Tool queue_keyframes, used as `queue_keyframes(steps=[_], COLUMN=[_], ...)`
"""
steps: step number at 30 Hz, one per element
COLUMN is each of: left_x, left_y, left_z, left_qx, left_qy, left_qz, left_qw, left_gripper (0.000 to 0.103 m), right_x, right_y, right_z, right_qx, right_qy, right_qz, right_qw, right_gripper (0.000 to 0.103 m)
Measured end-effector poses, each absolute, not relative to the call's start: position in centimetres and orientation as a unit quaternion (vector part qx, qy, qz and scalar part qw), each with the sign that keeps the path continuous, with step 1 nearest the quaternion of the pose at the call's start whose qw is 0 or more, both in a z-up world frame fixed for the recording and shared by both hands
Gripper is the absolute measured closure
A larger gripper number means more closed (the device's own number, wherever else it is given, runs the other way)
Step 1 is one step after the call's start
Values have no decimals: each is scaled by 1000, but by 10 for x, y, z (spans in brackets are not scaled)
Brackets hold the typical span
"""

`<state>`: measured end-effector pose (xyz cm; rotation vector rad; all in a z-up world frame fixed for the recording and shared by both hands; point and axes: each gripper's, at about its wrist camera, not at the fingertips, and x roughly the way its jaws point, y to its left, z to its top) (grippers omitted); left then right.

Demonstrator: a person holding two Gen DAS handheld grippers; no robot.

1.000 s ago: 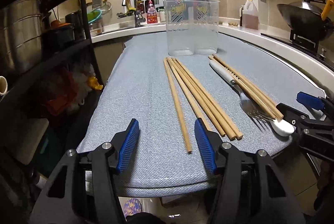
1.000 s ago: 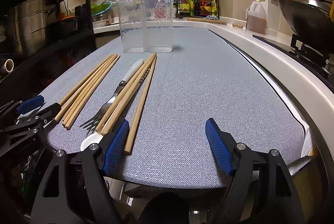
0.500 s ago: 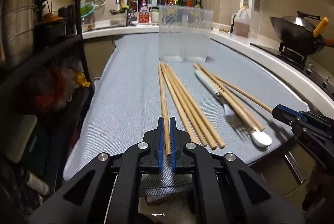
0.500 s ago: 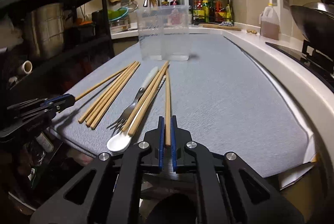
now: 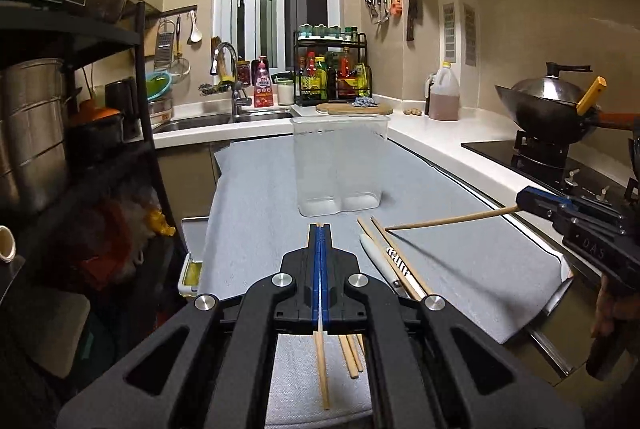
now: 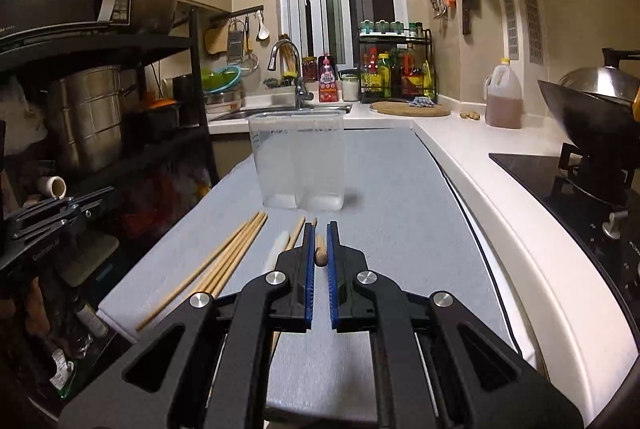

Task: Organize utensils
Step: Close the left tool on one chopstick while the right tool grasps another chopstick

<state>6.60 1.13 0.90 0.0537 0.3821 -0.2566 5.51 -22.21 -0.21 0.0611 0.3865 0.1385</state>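
Right hand-held gripper [image 6: 319,241] clamps one chopstick [image 6: 320,253].

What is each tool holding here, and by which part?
The left tool grips one chopstick partway along it. The right tool grips another chopstick near its end.

Both hand-held grippers, left [image 5: 320,229] and right [image 6: 320,229], closed on a chopstick each and lifted them.

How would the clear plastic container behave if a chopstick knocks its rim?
The clear container looks tall, thin-walled and empty, so probably light and apt to tip or slide. It stands on a grey cloth mat, which may add some grip. Its two-lobed base likely steadies it slightly.
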Motion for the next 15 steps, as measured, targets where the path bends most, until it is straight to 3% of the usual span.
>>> queue_keyframes(steps=[2,4,5,6,10,11,12,13,15], left_x=[67,69,70,69,70,70,70,70,69], left_y=[16,19,20,21,20,18,17,16,17], left_z=[3,-14,-20,-30,-60,-70,-75,-82,-93], left_qx=[14,6,6,5,-1,7,11,9,0], left_qy=[197,217,224,227,254,260,264,271,280], left_qz=[-123,-117,-112,-105,-109,-107,-106,-110,-109], left_qw=[973,969,968,968,961,960,959,956,954], left_gripper=[100,77,58,54,54,59,74,81,86], right_x=[58,58,57,56,53,52,51,50,48], right_y=[-224,-223,-223,-222,-223,-223,-223,-224,-223], right_z=[-6,-14,-21,-27,-46,-49,-51,-53,-55], right_qx=[37,39,39,38,38,39,38,38,36], right_qy=[198,210,218,226,251,256,259,261,263], right_qz=[68,68,70,70,68,67,67,67,68], right_qw=[977,975,973,971,965,964,963,962,962], right_gripper=[97,97,97,97,97,97,97,97,97])
